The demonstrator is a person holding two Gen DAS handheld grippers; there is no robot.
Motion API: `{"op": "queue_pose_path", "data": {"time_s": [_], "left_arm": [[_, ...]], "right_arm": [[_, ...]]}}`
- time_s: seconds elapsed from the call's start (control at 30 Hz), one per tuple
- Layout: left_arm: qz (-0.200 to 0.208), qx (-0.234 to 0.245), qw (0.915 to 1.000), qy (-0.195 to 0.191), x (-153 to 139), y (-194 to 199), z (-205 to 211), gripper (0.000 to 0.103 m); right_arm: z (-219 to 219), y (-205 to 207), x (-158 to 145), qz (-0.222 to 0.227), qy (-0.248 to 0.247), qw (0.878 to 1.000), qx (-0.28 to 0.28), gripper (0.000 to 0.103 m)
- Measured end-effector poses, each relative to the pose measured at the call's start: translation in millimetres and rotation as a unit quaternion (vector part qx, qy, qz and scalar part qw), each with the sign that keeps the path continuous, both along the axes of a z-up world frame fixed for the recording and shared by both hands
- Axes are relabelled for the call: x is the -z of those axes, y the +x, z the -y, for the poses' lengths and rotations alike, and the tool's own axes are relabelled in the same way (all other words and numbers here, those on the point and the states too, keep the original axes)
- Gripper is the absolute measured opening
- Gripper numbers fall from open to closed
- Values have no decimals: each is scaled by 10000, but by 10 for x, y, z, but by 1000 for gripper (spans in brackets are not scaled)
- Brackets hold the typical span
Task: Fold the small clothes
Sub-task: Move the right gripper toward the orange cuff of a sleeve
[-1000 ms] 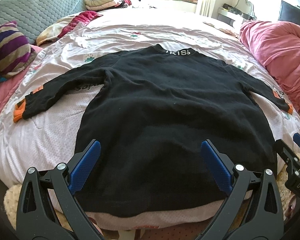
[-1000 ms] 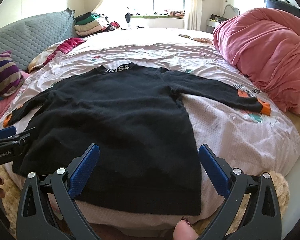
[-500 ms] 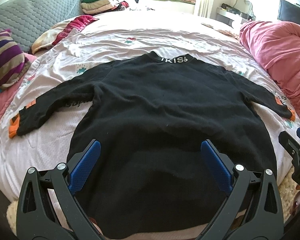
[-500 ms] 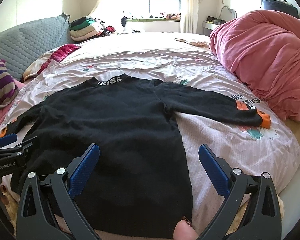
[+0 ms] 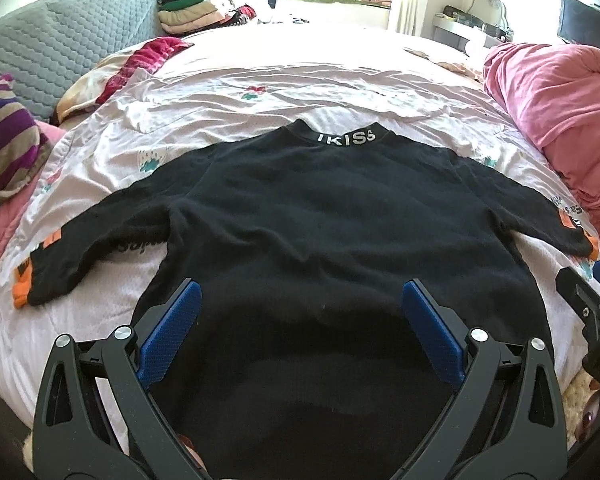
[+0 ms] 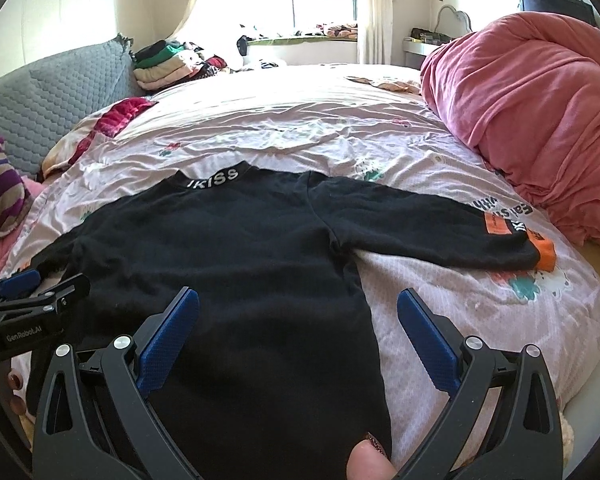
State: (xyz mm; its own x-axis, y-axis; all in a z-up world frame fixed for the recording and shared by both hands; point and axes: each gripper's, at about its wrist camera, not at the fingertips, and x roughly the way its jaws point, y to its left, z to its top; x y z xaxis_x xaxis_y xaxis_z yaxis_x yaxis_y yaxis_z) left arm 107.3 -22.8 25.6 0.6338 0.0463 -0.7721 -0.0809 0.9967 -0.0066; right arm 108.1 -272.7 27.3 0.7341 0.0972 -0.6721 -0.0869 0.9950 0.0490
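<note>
Black sweater (image 5: 320,240) spread flat on the bed (image 5: 260,80), sleeves out to either side. Compared with a second ago both tools have advanced over the hem, so folding has not begun. Left tool (image 5: 300,308) and right tool (image 6: 298,312) hover level, jaws wide apart, holding nothing.

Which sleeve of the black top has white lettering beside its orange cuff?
The right sleeve, lying toward the pink duvet; the left sleeve shows only orange patches.
</note>
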Motion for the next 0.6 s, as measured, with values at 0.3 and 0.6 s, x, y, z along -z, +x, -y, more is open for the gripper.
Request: {"op": "queue_pose_path", "data": {"time_s": [0.3, 0.6], "left_arm": [[68, -35, 10000, -51, -87, 286, 63, 94], [16, 3, 10000, 7, -70, 574, 168, 94]], "right_arm": [[51, 319, -56, 83, 40, 9999, 130, 99], [144, 667, -87, 95, 103, 9995, 265, 99]]}}
